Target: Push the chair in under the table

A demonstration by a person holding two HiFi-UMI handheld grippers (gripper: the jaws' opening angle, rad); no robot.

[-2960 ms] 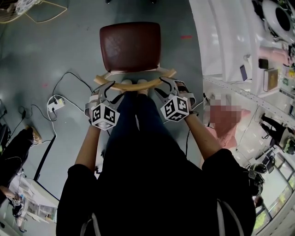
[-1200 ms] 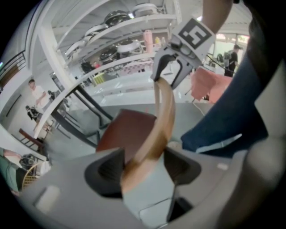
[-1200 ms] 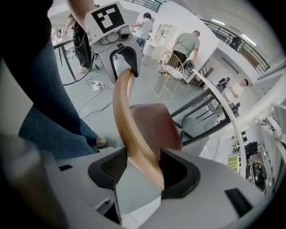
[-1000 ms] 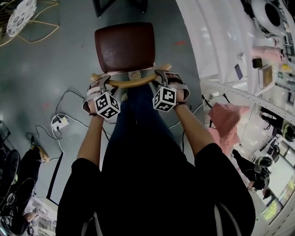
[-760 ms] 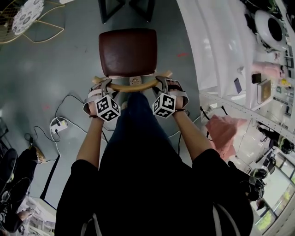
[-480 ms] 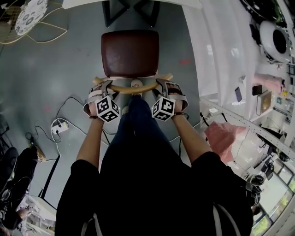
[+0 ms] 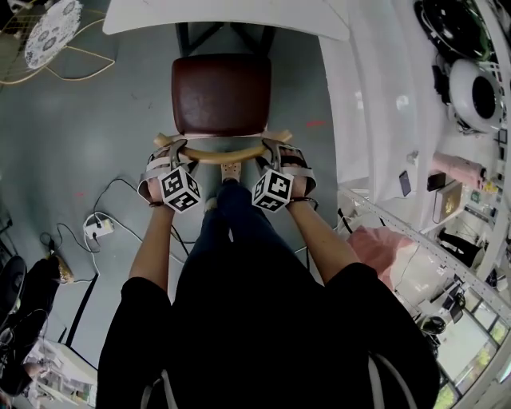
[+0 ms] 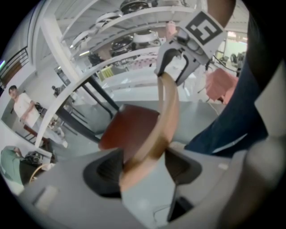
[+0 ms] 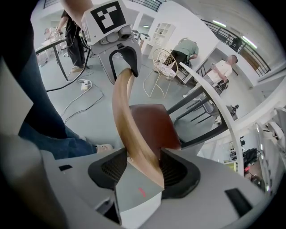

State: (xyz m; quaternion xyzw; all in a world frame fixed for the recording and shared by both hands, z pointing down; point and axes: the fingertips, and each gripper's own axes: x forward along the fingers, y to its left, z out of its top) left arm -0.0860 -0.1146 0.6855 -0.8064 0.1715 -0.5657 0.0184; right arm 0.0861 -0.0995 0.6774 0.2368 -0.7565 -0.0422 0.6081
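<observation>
A chair with a dark red seat (image 7: 221, 93) and a curved wooden backrest (image 7: 222, 152) stands in front of me, its front edge at the white table (image 7: 227, 16). My left gripper (image 7: 172, 150) is shut on the backrest's left end, and my right gripper (image 7: 269, 149) is shut on its right end. In the left gripper view the wooden backrest (image 8: 163, 120) runs out from between the jaws to the other gripper. The right gripper view shows the backrest (image 9: 129, 120) clamped the same way, with the seat (image 9: 154, 125) beyond.
The table's dark legs (image 7: 185, 38) stand just past the seat. A white shelf unit (image 7: 375, 104) runs along the right. A power strip with cables (image 7: 97, 227) lies on the grey floor at the left. A wire chair (image 7: 48, 40) stands at the far left.
The chair has moved forward with both grippers holding the backrest; the table edge has come into view, and the seat's front now reaches it.
</observation>
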